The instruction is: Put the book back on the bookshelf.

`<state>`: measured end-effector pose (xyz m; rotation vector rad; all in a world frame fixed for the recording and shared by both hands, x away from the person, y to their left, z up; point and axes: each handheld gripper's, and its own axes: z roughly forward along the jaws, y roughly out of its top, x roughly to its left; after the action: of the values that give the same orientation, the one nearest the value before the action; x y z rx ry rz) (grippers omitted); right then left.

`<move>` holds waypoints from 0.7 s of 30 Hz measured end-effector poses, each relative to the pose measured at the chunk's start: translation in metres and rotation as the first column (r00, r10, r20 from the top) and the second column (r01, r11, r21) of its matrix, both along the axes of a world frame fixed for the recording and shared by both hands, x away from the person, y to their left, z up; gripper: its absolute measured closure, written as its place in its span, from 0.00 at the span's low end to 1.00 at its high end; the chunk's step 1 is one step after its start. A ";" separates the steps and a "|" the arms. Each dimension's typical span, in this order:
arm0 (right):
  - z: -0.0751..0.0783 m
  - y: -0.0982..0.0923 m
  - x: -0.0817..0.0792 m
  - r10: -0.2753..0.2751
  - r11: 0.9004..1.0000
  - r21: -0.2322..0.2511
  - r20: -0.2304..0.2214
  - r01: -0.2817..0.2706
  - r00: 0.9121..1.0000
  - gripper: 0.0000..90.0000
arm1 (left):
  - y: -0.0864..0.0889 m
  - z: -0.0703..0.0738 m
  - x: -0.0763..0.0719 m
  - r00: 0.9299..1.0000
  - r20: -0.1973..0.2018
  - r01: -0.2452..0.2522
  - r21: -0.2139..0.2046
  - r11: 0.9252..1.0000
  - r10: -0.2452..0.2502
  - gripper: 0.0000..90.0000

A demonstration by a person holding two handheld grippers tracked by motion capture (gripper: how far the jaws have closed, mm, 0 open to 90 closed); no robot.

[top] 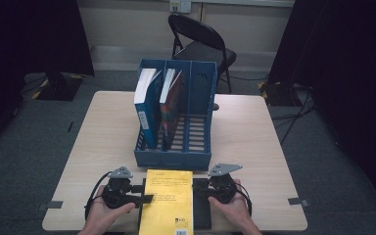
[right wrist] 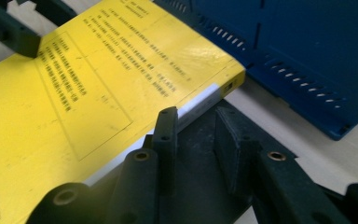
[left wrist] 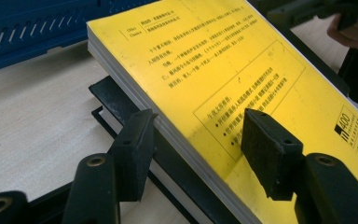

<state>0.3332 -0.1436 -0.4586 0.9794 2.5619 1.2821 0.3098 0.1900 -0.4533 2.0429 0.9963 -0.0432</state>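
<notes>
A yellow book [top: 169, 200] [left wrist: 223, 70] [right wrist: 74, 93] lies flat at the table's front edge on top of a black book [top: 201, 210] [left wrist: 116, 93] [right wrist: 200, 135]. My left gripper [top: 144, 193] [left wrist: 200, 149] comes in from the left and straddles the yellow book's page edge. One pad sits beside the pages and the other hovers over the cover, not pressing. My right gripper [top: 198, 188] [right wrist: 196, 135] rests over the black book. Its left finger stands against the yellow book's spine, and there is a gap between the jaws. A hand holds each gripper.
A blue three-slot file holder [top: 176, 159] [left wrist: 28, 32] [right wrist: 307, 56] stands just behind the books, mid-table. A blue book [top: 144, 105] and a red one [top: 169, 105] stand in its left and middle slots. A folding chair [top: 200, 44] stands beyond the table [top: 254, 147].
</notes>
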 end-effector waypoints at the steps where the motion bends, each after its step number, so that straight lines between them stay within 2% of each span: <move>1: 0.000 0.000 -0.001 0.005 1.000 0.000 -0.002 -0.005 1.000 0.77 | 0.000 0.000 0.000 1.000 0.002 -0.006 -0.001 1.000 0.006 0.49; 5: 0.000 0.000 -0.004 0.019 1.000 0.004 -0.010 -0.019 1.000 0.77 | 0.000 0.000 0.000 1.000 0.004 -0.022 0.000 1.000 0.022 0.49; 8: 0.000 0.001 -0.005 0.032 0.999 0.007 -0.013 -0.032 0.999 0.78 | -0.001 0.000 0.002 1.000 0.024 -0.005 0.021 1.000 0.004 0.44; 11: -0.001 0.003 -0.008 0.054 0.998 0.017 -0.019 -0.053 0.998 0.77 | 0.002 -0.002 0.003 0.999 -0.004 -0.033 0.013 0.999 0.033 0.41; 12: 0.000 0.004 -0.008 0.057 0.998 0.017 -0.018 -0.057 0.998 0.77 | 0.003 -0.003 0.004 0.999 -0.019 -0.034 -0.001 0.999 0.034 0.40; 15: -0.001 0.005 -0.008 0.059 0.998 0.018 -0.017 -0.059 0.998 0.77 | 0.007 -0.003 0.007 0.998 -0.049 -0.027 -0.023 0.999 0.026 0.44; 21: -0.001 0.005 -0.008 0.058 0.998 0.019 -0.018 -0.058 0.998 0.77 | 0.005 0.000 0.005 0.999 -0.025 -0.038 0.000 0.999 0.038 0.47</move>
<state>0.3248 -0.1383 -0.4594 0.9312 2.6147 1.3201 0.3143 0.1948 -0.4534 2.0276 1.0498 -0.0489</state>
